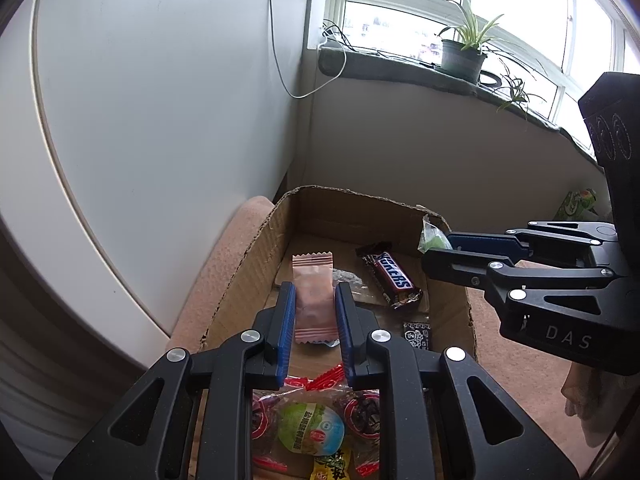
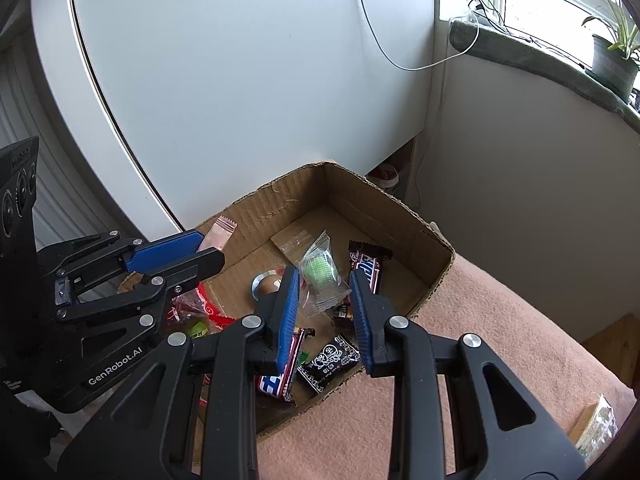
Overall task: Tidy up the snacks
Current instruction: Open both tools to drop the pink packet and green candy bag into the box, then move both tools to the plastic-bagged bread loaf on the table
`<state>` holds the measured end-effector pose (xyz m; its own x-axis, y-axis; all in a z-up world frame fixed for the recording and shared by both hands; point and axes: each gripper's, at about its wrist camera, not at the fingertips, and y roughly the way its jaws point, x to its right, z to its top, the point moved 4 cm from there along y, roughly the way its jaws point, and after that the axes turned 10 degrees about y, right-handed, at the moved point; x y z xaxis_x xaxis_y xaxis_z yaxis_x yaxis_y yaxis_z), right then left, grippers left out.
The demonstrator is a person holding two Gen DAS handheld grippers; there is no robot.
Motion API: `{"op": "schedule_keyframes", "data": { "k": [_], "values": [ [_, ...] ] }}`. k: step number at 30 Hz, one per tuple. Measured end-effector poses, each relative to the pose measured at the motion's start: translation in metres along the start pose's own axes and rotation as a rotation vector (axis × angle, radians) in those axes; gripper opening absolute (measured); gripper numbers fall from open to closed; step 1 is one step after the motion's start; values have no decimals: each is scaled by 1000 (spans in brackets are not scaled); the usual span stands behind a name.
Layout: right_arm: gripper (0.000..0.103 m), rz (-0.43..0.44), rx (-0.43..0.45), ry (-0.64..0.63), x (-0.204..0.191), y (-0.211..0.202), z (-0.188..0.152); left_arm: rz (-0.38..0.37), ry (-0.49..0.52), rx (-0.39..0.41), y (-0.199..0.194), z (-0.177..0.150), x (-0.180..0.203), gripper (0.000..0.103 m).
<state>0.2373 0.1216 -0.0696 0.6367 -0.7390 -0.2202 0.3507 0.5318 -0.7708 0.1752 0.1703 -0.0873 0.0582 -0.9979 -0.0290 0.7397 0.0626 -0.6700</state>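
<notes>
A cardboard box [image 1: 244,264] [image 2: 424,240] sits on a pink cloth and holds several snacks. My left gripper [image 1: 315,292] [image 2: 208,248] is shut on a pink wrapped candy [image 1: 313,300] [image 2: 219,232] over the box's left side. My right gripper [image 2: 324,276] [image 1: 434,248] is shut on a clear packet with a green sweet [image 2: 322,276] [image 1: 433,238] above the box's middle. A Snickers bar [image 1: 392,276] [image 2: 366,266] lies on the box floor. Red-wrapped sweets and a green-blue round pack [image 1: 312,428] lie at the near end.
A small black patterned packet [image 1: 417,336] [image 2: 330,362] and a second bar [image 2: 280,376] lie in the box. A white appliance [image 1: 140,100] stands behind it. A potted plant [image 1: 464,52] sits on the window sill. Green snack packs [image 2: 596,428] lie on the cloth at right.
</notes>
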Motion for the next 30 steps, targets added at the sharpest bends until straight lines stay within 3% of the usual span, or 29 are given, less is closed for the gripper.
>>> {"op": "schedule_keyframes", "data": {
  "k": [4,9,11,13,17,22,30],
  "values": [
    [28,-8,-6,-4,-1,5,-1,6,-1,-3,1,1,-1,19],
    [38,-13,1,4,3,4,-2,4,-9,-6,2,0,-2,19],
    [50,-10,5,3,3,1,-2,7,-6,-7,2,0,-2,20],
    [55,-16,16,1,4,-3,-3,12,-10,-6,1,0,-2,27],
    [55,-26,25,11,7,-12,-4,12,-15,-1,-1,2,-2,28],
    [72,-53,66,35,17,-40,-11,9,-30,21,-14,1,-5,28],
    [84,-67,176,99,34,-108,-42,4,24,99,-66,-1,24,28]
  ]
}}
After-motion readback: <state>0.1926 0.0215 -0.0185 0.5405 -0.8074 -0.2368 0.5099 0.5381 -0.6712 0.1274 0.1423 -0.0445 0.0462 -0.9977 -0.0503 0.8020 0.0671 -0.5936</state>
